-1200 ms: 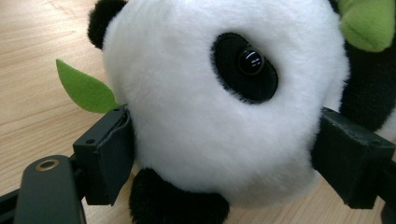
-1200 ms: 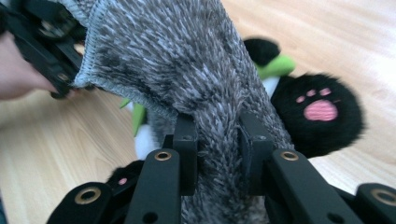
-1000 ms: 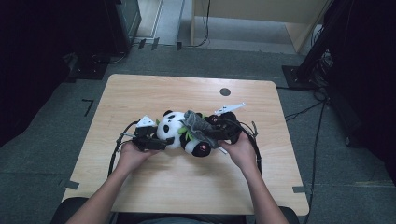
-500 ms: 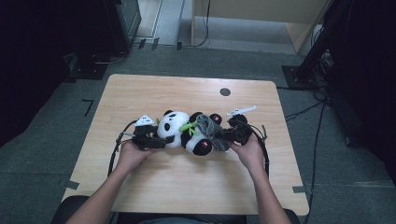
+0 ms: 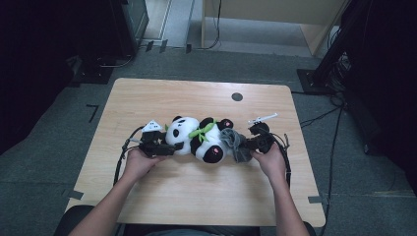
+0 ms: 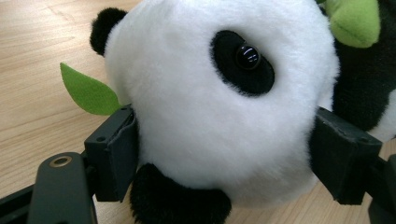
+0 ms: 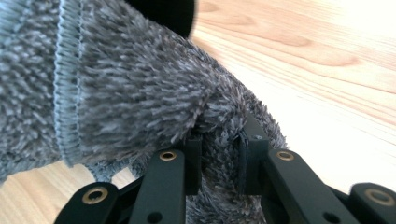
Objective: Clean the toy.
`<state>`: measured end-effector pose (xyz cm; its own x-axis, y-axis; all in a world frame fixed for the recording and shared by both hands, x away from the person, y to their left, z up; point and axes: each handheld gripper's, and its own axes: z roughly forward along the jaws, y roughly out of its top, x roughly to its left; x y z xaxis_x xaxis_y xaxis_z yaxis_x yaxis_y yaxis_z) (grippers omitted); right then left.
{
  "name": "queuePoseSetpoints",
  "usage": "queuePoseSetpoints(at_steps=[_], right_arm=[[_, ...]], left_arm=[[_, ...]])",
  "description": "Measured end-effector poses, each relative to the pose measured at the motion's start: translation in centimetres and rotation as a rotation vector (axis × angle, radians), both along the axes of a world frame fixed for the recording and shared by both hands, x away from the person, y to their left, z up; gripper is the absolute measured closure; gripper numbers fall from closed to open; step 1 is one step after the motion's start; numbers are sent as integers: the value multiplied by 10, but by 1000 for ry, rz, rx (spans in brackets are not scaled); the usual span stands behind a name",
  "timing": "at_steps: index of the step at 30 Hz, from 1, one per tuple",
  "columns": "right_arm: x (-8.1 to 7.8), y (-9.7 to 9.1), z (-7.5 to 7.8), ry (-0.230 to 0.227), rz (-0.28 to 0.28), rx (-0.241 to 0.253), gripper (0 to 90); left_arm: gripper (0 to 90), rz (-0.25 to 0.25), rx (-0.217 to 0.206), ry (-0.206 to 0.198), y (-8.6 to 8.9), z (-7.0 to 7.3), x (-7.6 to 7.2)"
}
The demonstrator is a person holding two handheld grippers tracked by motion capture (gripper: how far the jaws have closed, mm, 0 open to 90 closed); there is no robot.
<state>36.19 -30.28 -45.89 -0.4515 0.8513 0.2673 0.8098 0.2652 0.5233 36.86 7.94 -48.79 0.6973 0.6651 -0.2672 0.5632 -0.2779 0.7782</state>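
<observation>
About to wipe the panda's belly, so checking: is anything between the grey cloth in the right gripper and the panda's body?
Nothing visible. The grey cloth, pinched in the right gripper, already lies against the panda by its feet. The left gripper clamps the panda's head from the opposite side, clear of the cloth's path across the table.

The panda (image 5: 199, 140) and grey cloth (image 5: 235, 145) lie in a row across the table (image 5: 147, 98) middle, blocking passage between the left gripper (image 5: 169, 146) and right gripper (image 5: 248, 146). Bare wood lies open beyond them, save one dark round spot (image 5: 237, 97), and along the near edge between the forearms.
</observation>
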Motion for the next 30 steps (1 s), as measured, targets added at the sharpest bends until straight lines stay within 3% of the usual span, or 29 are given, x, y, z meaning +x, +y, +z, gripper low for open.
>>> queuePoseSetpoints(at_steps=[8, 14, 17, 23, 27, 30], right_arm=[[-2, -25, 13, -30, -93, 17, 771], [-13, -24, 50, -103, -68, 47, 780], [-19, -13, 70, -157, -34, 64, 780], [-23, 24, 94, -229, 72, 80, 777], [-20, 52, 106, -223, 120, 90, 779], [-17, 74, 114, -239, 159, 100, 777]], left_arm=[[192, -1, 4, 1, 0, 0, 0], [195, 2, 12, 1, 0, 1, -1], [215, 6, 15, -3, -1, 2, -2], [224, 26, 14, -32, -2, 2, -6], [251, 43, 7, -34, -3, 4, -9], [259, 52, 6, -59, -5, 5, -11]])
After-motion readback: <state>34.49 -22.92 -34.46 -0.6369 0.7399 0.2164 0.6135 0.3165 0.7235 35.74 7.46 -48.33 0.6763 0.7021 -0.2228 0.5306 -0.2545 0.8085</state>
